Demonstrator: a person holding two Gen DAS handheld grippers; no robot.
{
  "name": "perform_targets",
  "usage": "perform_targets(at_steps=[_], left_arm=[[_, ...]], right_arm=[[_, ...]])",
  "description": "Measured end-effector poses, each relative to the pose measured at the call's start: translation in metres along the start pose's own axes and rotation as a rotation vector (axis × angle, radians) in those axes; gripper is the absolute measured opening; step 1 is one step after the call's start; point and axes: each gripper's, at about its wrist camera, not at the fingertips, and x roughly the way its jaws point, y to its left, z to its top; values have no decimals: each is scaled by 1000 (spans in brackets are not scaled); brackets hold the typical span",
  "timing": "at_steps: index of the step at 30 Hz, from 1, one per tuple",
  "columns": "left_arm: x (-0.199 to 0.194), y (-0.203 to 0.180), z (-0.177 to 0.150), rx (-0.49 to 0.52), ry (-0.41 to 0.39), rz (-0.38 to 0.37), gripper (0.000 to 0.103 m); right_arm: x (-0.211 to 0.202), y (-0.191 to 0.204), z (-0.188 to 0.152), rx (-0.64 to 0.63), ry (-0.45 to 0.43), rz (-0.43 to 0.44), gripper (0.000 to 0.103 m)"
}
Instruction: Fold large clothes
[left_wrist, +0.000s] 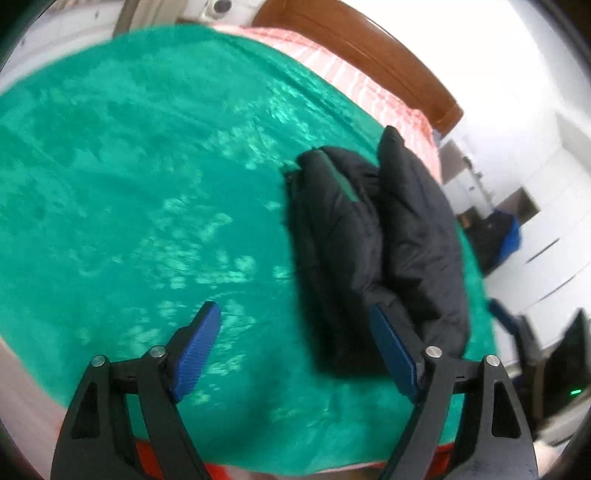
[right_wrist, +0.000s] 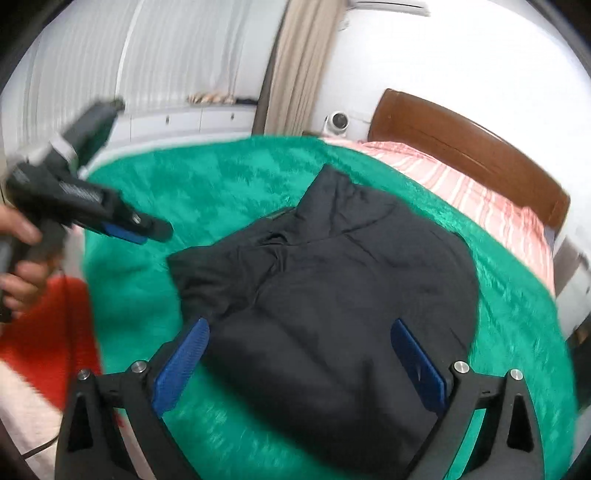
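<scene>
Where blanket (right_wrist: 221, 177) spreads, headboard (right_wrist: 469, 147) beyond.

Bright daylight, walls blown out; motion blur throughout, fisheye bends edges w/ dark vignette, sheen on green blanket (left_wrist: 147, 166).
</scene>
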Motion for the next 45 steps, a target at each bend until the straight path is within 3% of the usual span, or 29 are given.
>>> perform_targets(at_steps=[5,9,12,17,26,28,29,30,32,33,36,40,45], left_arm=[[-2,-18,0,97,-38,166,90],[3,-30,0,179,-44,269,90],[4,-36,2,224,-48,320,90],[1,-41,2,264,-64,360,90],[6,-50,1,330,-69,387,90],[11,-40,11,296,-53,266,90],[14,-29,19,236,-30,147,90],[17,-14,30,137,-2,-30,90],[28,10,47,-45,56,-306,91],[36,16,55,-95,89,-391,91],[55,7,72,-69,137,-505,92],[84,-9,80,-10,228,-601,94],[125,5,79,-28,322,-524,96]], right_arm=[[-27,-46,-33,157,59,-62,100],[-25,-84,-62,302,160,-155,101],[-21,-102,-82,418,198,-160,101],[-14,-104,-93,486,223,-152,101],[-12,-88,-100,479,230,-115,101],[-16,-91,-100,498,219,-105,101],[-19,-95,-100,515,205,-97,101],[-22,-98,-100,528,193,-92,101],[-32,-107,-100,569,153,-64,101],[-37,-110,-100,587,134,-45,101],[-46,-124,-101,637,76,12,101],[-45,-136,-100,658,68,35,101],[-37,-152,-100,721,59,125,101]])
